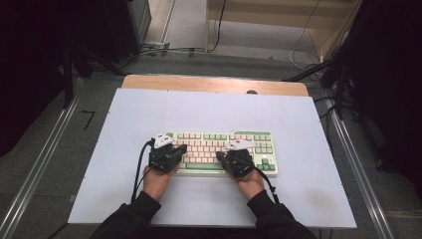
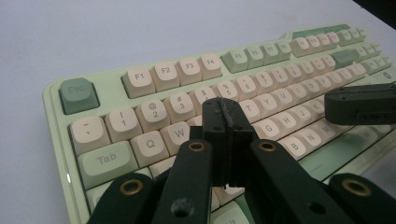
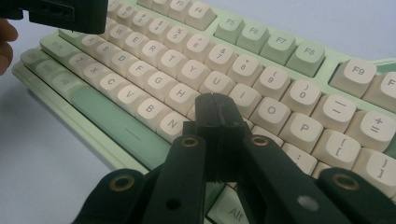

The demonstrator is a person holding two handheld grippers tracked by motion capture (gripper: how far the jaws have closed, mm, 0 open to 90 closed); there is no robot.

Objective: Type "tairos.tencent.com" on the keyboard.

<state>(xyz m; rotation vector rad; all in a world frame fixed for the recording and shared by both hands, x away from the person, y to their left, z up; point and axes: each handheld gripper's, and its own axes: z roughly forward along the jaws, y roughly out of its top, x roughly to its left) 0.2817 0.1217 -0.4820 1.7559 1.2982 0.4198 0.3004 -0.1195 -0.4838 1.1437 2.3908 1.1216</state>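
A pale green keyboard (image 1: pixel 259 135) with cream and green keys lies on the white table mat. My left gripper (image 1: pixel 180 149) hovers over its left part, jaws shut with nothing between them; in the left gripper view the closed tips (image 2: pixel 224 112) sit above the keyboard (image 2: pixel 154 77) near the E and R keys. My right gripper (image 1: pixel 220 155) is over the middle of the lower rows, also shut and empty; in the right gripper view its tips (image 3: pixel 215 108) hang above the keyboard (image 3: pixel 280 51) near the J and K keys. Whether either tip touches a key I cannot tell.
The white mat (image 1: pixel 149 109) covers a wooden table (image 1: pixel 214 83) with bare surface all around the keyboard. Metal rails (image 1: pixel 45 159) run along both sides of the table. Cables and dark stands lie on the floor behind.
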